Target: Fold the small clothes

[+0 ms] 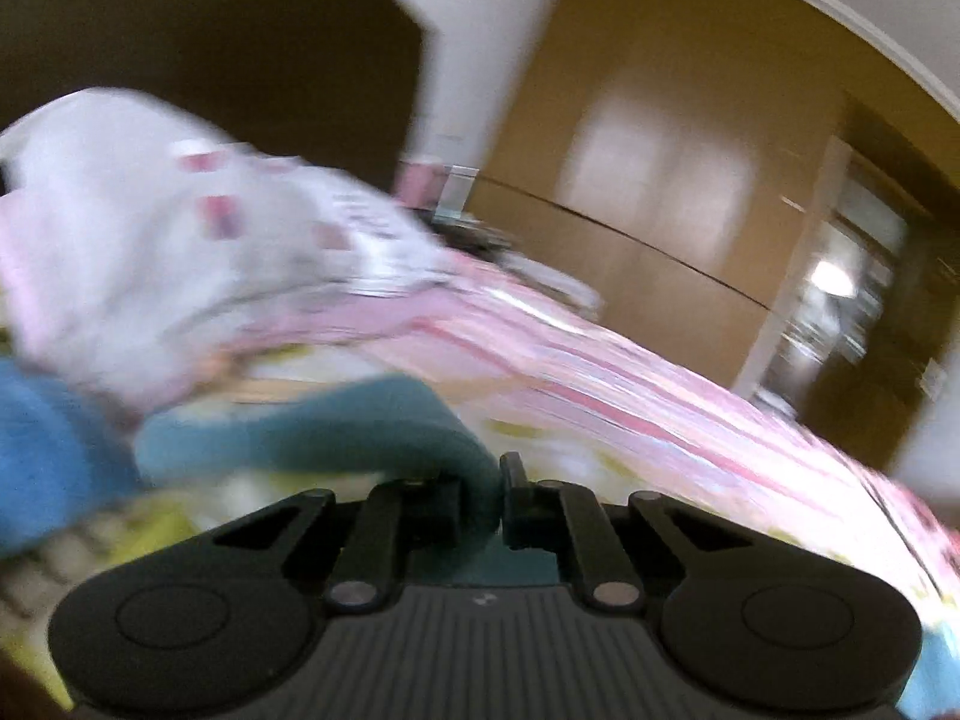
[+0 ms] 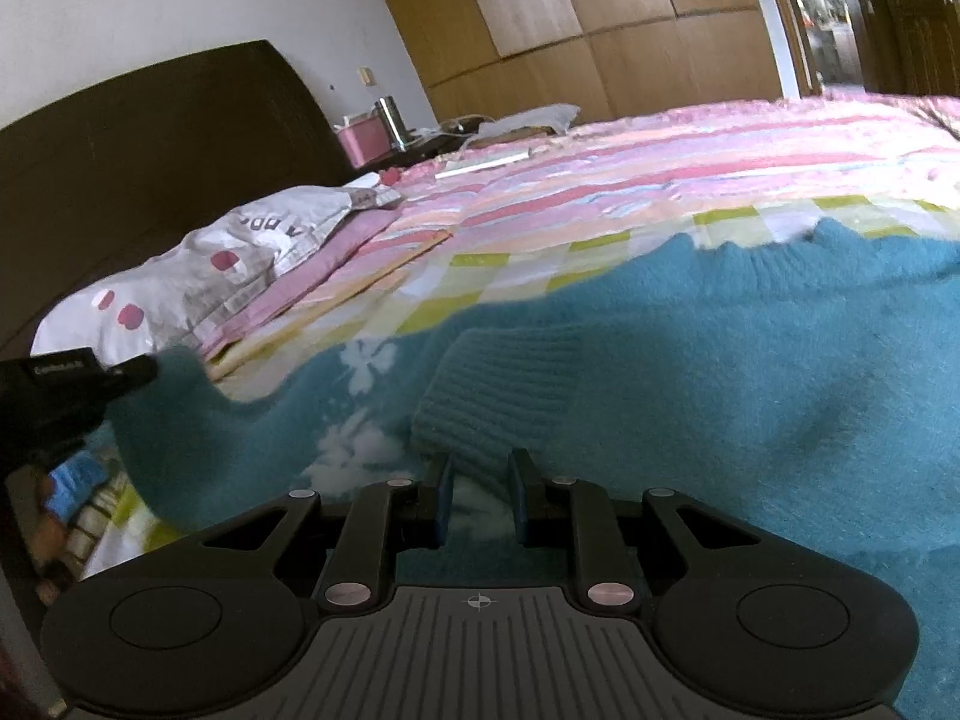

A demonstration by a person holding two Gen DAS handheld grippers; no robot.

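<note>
A small teal knit sweater (image 2: pixel 690 360) with white flower prints lies spread on the bed. My left gripper (image 1: pixel 483 498) is shut on a fold of the teal sweater (image 1: pixel 312 432) and holds it lifted; the left wrist view is blurred by motion. In the right wrist view the left gripper (image 2: pixel 129 375) shows at the far left, holding a raised corner of the sweater. My right gripper (image 2: pixel 480 495) sits low over the sweater, its jaws a little apart around the ribbed cuff of a sleeve (image 2: pixel 492 396); I cannot tell whether it grips the cuff.
The bed has a pink striped and green checked cover (image 2: pixel 630 180). A white pillow (image 2: pixel 198 282) with pink spots lies by the dark headboard (image 2: pixel 150 162). A nightstand with a pink box (image 2: pixel 366 141) stands behind. Wooden wardrobes (image 2: pixel 600 18) line the far wall.
</note>
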